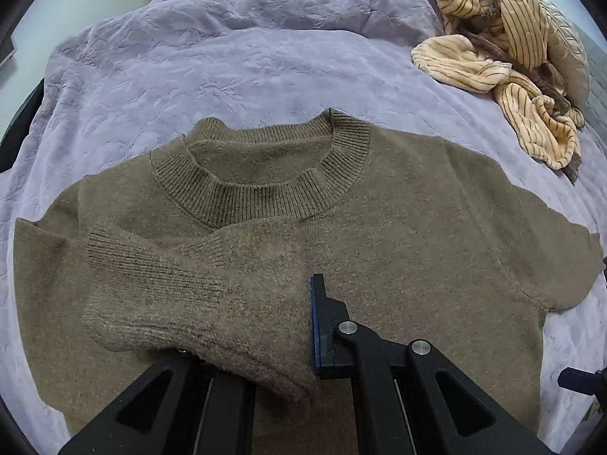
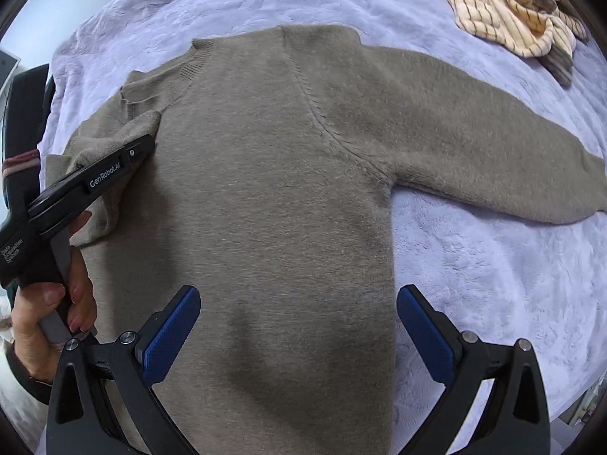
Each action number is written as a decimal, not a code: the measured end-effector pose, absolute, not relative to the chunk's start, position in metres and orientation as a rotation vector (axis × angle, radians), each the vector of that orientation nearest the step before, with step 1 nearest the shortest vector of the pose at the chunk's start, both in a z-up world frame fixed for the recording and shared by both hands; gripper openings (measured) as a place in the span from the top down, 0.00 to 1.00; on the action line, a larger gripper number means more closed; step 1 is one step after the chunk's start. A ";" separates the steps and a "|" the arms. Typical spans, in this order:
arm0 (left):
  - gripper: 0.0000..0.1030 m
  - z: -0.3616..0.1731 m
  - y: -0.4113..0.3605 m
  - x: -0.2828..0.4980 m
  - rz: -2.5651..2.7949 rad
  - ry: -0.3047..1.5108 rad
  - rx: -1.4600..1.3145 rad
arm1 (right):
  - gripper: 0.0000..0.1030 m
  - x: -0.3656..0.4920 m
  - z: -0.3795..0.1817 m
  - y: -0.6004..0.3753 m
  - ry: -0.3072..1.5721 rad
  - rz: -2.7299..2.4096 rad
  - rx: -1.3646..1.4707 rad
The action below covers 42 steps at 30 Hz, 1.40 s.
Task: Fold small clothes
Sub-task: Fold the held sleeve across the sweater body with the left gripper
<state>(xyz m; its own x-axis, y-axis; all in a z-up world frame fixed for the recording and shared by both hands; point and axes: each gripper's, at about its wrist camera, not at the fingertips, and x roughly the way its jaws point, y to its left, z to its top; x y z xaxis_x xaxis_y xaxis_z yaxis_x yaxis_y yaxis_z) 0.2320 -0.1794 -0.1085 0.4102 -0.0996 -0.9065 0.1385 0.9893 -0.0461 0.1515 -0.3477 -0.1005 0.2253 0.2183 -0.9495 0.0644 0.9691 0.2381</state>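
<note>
Lavender bedspread [image 1: 159, 87] fills both views, quilted and rumpled toward 12 o'clock.

Brown knit sweater [image 1: 379, 208] lies flat on the bedspread, chest up, ribbed collar [image 1: 258, 174] toward 12 o'clock in the left wrist view. In the right wrist view its body runs from 6 o'clock up the centre and one sleeve [image 2: 474, 144] stretches flat toward 3 o'clock.

The other sleeve [image 1: 197, 295] is drawn across the chest below the collar, ribbed cuff pointing to 9 o'clock in the left wrist view.

Cream striped garment [image 1: 504, 57] sits bunched at 1 o'clock, well apart from the sweater (dark brown trim shows in its folds).

Left gripper [image 1: 307, 326]: clenched on the folded sleeve, knit bunched against its blue pad; one finger is buried under the fabric. The right wrist view shows a person's hand [image 2: 53, 303] on its handle at 8 o'clock.

Right gripper [image 2: 299, 326]: released, blue pads [image 2: 170, 337] spread wide over the sweater's lower body, nothing between them.
</note>
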 end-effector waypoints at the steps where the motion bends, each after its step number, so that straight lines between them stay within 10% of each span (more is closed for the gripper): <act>1: 0.93 -0.108 -0.181 0.231 -0.154 1.148 0.062 | 0.00 0.152 -0.103 -0.350 1.344 0.113 0.260; 5: 0.93 -0.091 -0.175 0.226 -0.201 1.136 0.052 | 0.00 0.152 -0.103 -0.353 1.334 0.124 0.271; 7: 0.61 -0.082 -0.168 0.225 -0.228 1.125 0.007 | 0.00 0.153 -0.098 -0.350 1.322 0.131 0.264; 8: 0.05 -0.078 -0.165 0.227 -0.235 1.125 -0.012 | 0.00 0.155 -0.095 -0.347 1.312 0.136 0.257; 9: 0.01 -0.074 -0.162 0.226 -0.224 1.113 -0.019 | 0.00 0.156 -0.094 -0.345 1.307 0.140 0.255; 34: 0.01 -0.082 0.020 0.195 0.234 1.202 -0.057 | 0.02 0.180 -0.070 -0.135 0.977 0.312 -0.510; 36: 0.01 -0.086 0.021 0.194 0.230 1.209 -0.054 | 0.22 0.188 -0.076 -0.131 0.983 0.284 -0.523; 37: 0.01 -0.087 0.020 0.195 0.230 1.211 -0.053 | 0.59 0.195 -0.080 -0.129 1.002 0.290 -0.521; 39: 0.01 -0.086 0.019 0.198 0.232 1.210 -0.052 | 0.92 0.210 -0.085 -0.131 1.071 0.349 -0.472; 42: 0.01 -0.079 0.018 0.199 0.249 1.187 -0.046 | 0.92 0.228 -0.065 -0.164 1.081 0.371 -0.257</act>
